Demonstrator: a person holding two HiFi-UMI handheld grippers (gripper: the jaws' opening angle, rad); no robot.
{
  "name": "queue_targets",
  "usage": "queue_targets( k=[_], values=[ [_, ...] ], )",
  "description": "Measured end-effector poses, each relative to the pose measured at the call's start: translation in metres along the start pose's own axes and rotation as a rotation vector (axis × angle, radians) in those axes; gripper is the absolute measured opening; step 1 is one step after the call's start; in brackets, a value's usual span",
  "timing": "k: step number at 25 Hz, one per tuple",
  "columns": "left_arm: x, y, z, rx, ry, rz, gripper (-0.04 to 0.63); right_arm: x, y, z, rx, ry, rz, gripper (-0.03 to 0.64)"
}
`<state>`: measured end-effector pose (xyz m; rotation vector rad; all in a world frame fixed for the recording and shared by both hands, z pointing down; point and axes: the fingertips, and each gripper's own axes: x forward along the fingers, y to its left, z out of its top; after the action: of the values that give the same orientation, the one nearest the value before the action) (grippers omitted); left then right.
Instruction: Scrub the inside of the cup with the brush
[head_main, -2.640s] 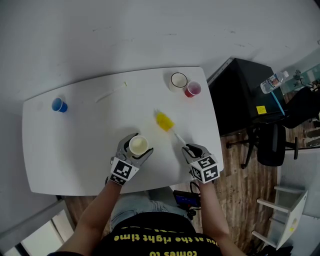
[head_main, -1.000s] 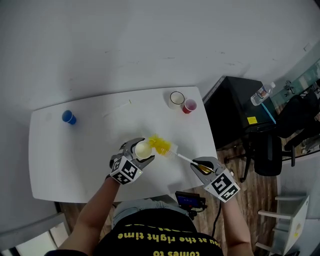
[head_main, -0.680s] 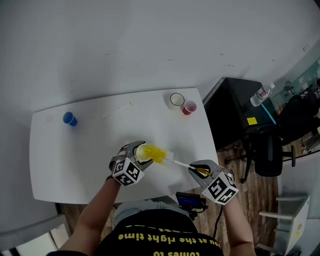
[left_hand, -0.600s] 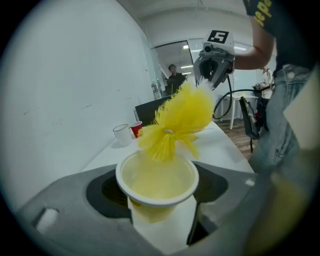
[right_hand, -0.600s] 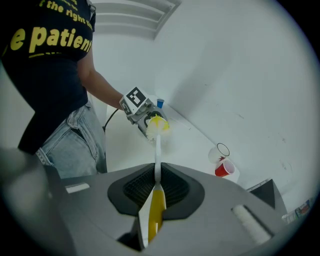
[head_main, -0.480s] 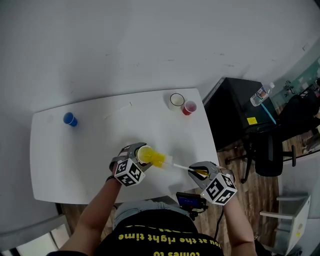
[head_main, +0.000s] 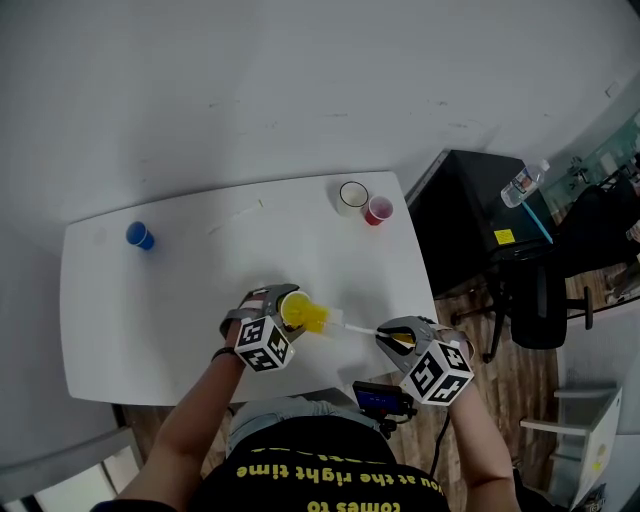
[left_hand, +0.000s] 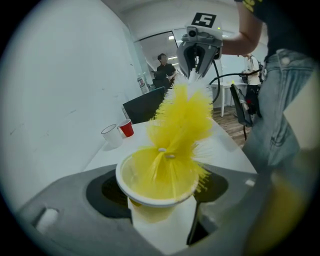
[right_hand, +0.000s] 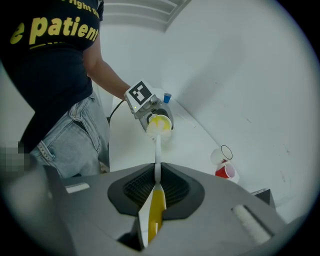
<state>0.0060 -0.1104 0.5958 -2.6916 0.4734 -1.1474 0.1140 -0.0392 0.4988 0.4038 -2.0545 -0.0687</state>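
- A cup (head_main: 291, 303) is held by the left gripper (head_main: 283, 303) above the near part of the white table (head_main: 130, 320), with its mouth turned toward the right gripper (head_main: 388, 337).
- A brush (head_main: 314, 318) is gripped by its white handle in the right gripper; its yellow bristles are seen at the cup's mouth.
- A blue cup (head_main: 138, 236) is seen at the table's far left.
- A white cup (head_main: 352, 197) and a red cup (head_main: 379, 210) are set just beside each other at the far right corner.
- A black cabinet (head_main: 480, 220) is seen right of the table.

Office: swivel chair (head_main: 541, 296), white table (head_main: 130, 330).
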Motion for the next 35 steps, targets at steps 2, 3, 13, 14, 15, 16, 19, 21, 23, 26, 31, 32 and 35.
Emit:
queue_targets(
  k=[2, 3, 13, 14, 15, 16, 19, 21, 23, 26, 31, 32, 35],
  values=[
    [0.001, -0.004, 0.001, 0.023, 0.011, -0.007, 0.348, 0.002, 0.001, -0.002, -0.018, 0.019, 0.005, 0.043],
    [0.002, -0.006, 0.001, 0.035, 0.016, -0.011, 0.348, 0.003, 0.002, -0.003, -0.028, 0.029, 0.01, 0.043],
    [0.007, -0.019, 0.007, 0.112, 0.044, -0.053, 0.348, 0.015, 0.008, 0.001, -0.077, 0.056, 0.045, 0.043],
    [0.007, -0.019, 0.008, 0.119, 0.045, -0.053, 0.348, 0.016, 0.008, 0.002, -0.079, 0.057, 0.048, 0.043],
    [0.008, -0.019, 0.009, 0.129, 0.048, -0.054, 0.348, 0.018, 0.009, 0.003, -0.08, 0.057, 0.051, 0.043],
    [0.008, -0.02, 0.01, 0.14, 0.053, -0.056, 0.348, 0.019, 0.01, 0.004, -0.08, 0.058, 0.053, 0.043],
    [0.009, -0.023, 0.011, 0.161, 0.066, -0.069, 0.348, 0.023, 0.012, 0.006, -0.076, 0.059, 0.06, 0.044],
    [0.01, -0.025, 0.012, 0.163, 0.066, -0.076, 0.348, 0.026, 0.012, 0.007, -0.072, 0.059, 0.062, 0.044],
    [0.012, -0.025, 0.013, 0.164, 0.066, -0.079, 0.348, 0.029, 0.01, 0.008, -0.067, 0.063, 0.059, 0.044],
    [0.013, -0.023, 0.012, 0.163, 0.077, -0.077, 0.348, 0.033, 0.007, 0.008, -0.06, 0.07, 0.057, 0.043],
    [0.015, -0.019, 0.01, 0.173, 0.084, -0.069, 0.345, 0.03, 0.002, 0.01, -0.071, 0.051, 0.045, 0.043],
    [0.016, -0.019, 0.009, 0.177, 0.088, -0.069, 0.345, 0.028, 0.001, 0.01, -0.077, 0.049, 0.042, 0.043],
    [0.017, -0.018, 0.002, 0.168, 0.101, -0.07, 0.344, 0.019, -0.003, 0.01, -0.082, 0.045, 0.04, 0.043]
  ],
)
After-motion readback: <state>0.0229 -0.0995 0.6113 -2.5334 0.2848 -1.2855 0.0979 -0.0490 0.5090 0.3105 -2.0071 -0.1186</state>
